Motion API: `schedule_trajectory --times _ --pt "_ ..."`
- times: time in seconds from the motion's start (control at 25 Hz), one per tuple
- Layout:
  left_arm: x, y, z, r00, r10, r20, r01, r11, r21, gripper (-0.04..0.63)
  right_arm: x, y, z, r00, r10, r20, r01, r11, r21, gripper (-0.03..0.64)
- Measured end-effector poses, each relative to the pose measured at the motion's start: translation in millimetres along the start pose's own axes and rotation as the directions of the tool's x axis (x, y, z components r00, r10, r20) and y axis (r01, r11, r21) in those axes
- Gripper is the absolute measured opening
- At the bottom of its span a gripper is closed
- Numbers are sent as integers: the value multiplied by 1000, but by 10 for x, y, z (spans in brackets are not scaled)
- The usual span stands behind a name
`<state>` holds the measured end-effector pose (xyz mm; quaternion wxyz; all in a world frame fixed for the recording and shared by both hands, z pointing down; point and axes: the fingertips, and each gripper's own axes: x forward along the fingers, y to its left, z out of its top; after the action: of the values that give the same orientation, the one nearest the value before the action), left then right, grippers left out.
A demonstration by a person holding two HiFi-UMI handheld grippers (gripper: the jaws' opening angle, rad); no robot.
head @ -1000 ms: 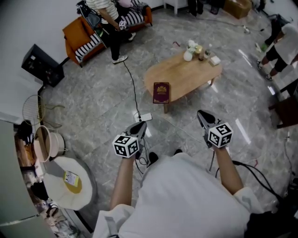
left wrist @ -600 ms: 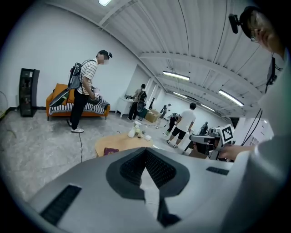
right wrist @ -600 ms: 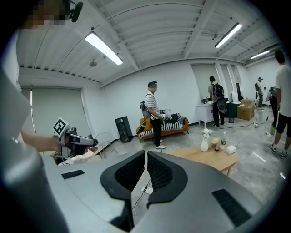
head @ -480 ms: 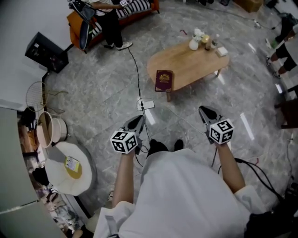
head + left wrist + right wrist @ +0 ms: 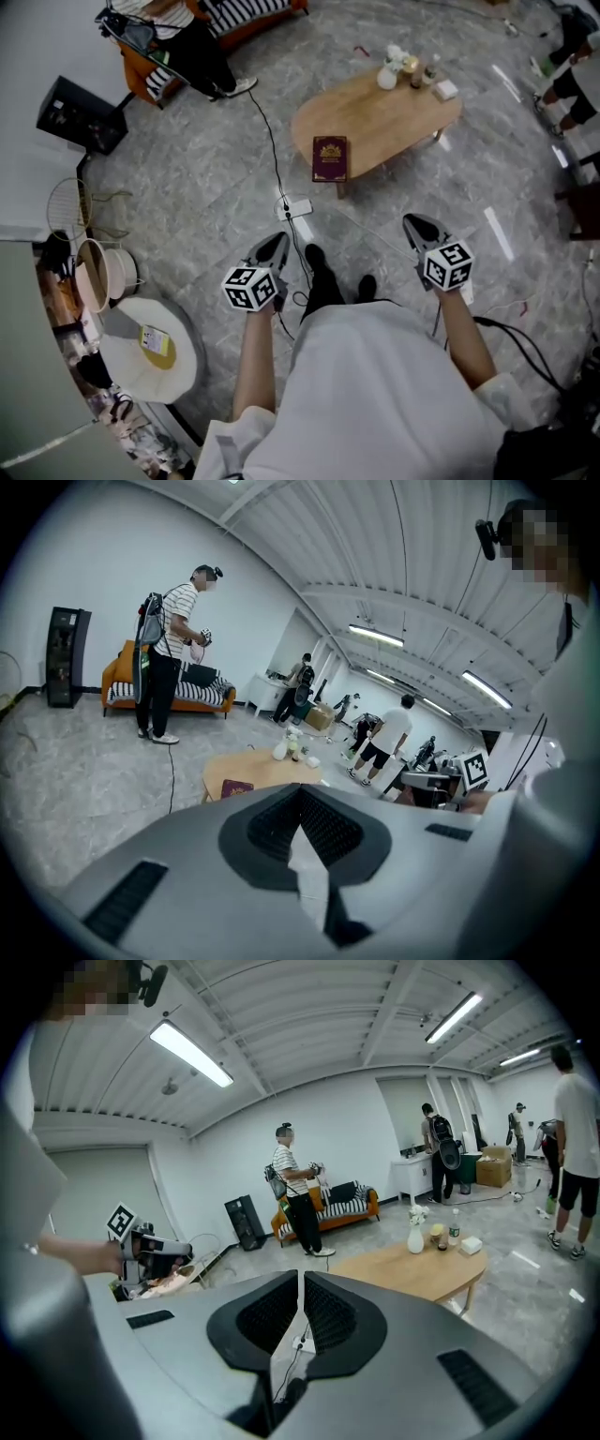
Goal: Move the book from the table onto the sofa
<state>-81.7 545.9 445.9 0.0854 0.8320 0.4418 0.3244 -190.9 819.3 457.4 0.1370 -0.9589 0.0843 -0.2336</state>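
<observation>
A maroon book [image 5: 329, 157] lies on the near end of the oval wooden table [image 5: 394, 117], also seen as the book [image 5: 236, 787] in the left gripper view. The orange sofa [image 5: 267, 13] with striped cushions stands far off at the top left; it shows as the sofa [image 5: 124, 684] and the sofa [image 5: 345, 1206] in the gripper views. My left gripper [image 5: 275, 247] and right gripper [image 5: 419, 226] hang over the floor well short of the table. Both are shut with nothing in them, jaws together in the left gripper [image 5: 301, 799] and right gripper [image 5: 301, 1281] views.
A vase and bottles [image 5: 389, 73] stand at the table's far end. A power strip [image 5: 293, 207] with a long cable lies on the floor before the table. A person [image 5: 178, 42] stands by the sofa. A black cabinet [image 5: 80, 117] and a round white table [image 5: 155, 352] are at the left.
The wearer has stepped forward and the feet now show. Both grippers have sunk slightly and stay shut. The person by the sofa has shifted left in the view.
</observation>
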Motion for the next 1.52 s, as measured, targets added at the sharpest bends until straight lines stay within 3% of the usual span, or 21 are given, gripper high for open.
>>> schedule_trajectory --times 0.32,0.6,0.88,1.16,1.52 --pt "446 635 342 996 -57 -76 61 997 52 2 679 11 141 997 -61 -44 61 998 6 43" --pt "887 1141 525 981 -175 -88 179 983 32 2 1340 -35 168 992 -121 -45 123 992 37 43" --pt "1399 1486 449 961 -241 -138 246 969 15 2 1887 -105 28 987 -144 -75 149 987 58 43" --pt "2039 1766 119 948 -247 -199 246 969 -30 3 2407 -421 -307 984 -96 -148 106 992 65 44" --pt "2999 2063 -649 927 -234 -294 229 972 -52 14 3332 -1029 -926 969 58 -241 -39 996 83 44"
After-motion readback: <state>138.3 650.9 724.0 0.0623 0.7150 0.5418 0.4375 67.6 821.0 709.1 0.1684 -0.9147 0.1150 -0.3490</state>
